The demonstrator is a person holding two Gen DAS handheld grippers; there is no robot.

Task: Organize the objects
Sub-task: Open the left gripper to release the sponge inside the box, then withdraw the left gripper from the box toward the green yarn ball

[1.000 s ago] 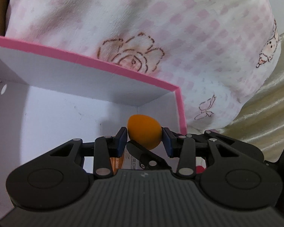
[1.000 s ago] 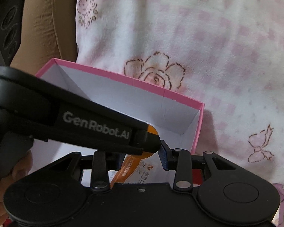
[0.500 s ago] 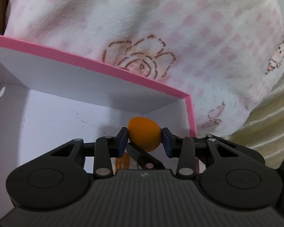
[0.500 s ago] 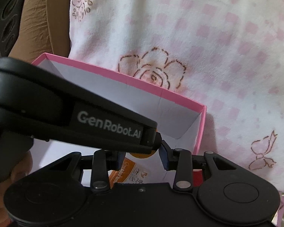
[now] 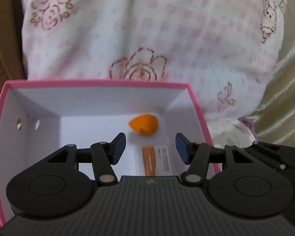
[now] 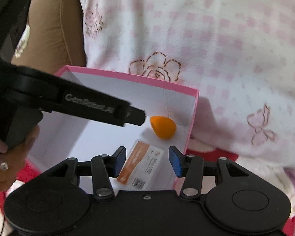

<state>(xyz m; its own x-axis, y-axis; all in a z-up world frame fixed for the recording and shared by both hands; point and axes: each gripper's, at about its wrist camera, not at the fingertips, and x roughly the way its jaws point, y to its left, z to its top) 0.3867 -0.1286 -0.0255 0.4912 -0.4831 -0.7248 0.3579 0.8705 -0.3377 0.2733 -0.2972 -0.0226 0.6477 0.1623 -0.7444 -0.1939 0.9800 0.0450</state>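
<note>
An orange egg-shaped sponge (image 5: 143, 126) (image 6: 163, 126) lies loose on the floor of the pink-rimmed white box (image 5: 96, 83) (image 6: 131, 76), in its far right corner. My left gripper (image 5: 150, 147) hangs just above and short of the sponge. Its jaws are opening and nothing is between the pads. In the right wrist view the left gripper (image 6: 137, 116) reaches in from the left. An orange-and-white packet (image 5: 156, 161) (image 6: 141, 169) lies flat on the box floor. My right gripper (image 6: 147, 160) hovers over the packet, jaws opening, pads clear of it.
A white blanket with pink checks and rose prints (image 5: 167, 39) (image 6: 206, 39) bulges right behind the box. Tan upholstery (image 6: 55, 29) is at the left and shiny gold fabric (image 5: 285, 98) at the right. A hand (image 6: 2, 157) holds the left gripper's handle. Red cloth (image 6: 212, 155) lies under the box.
The left gripper has let go of the orange sponge, which now rests on the box floor. Both grippers have widened and drawn up and back, so more of the box shows.
</note>
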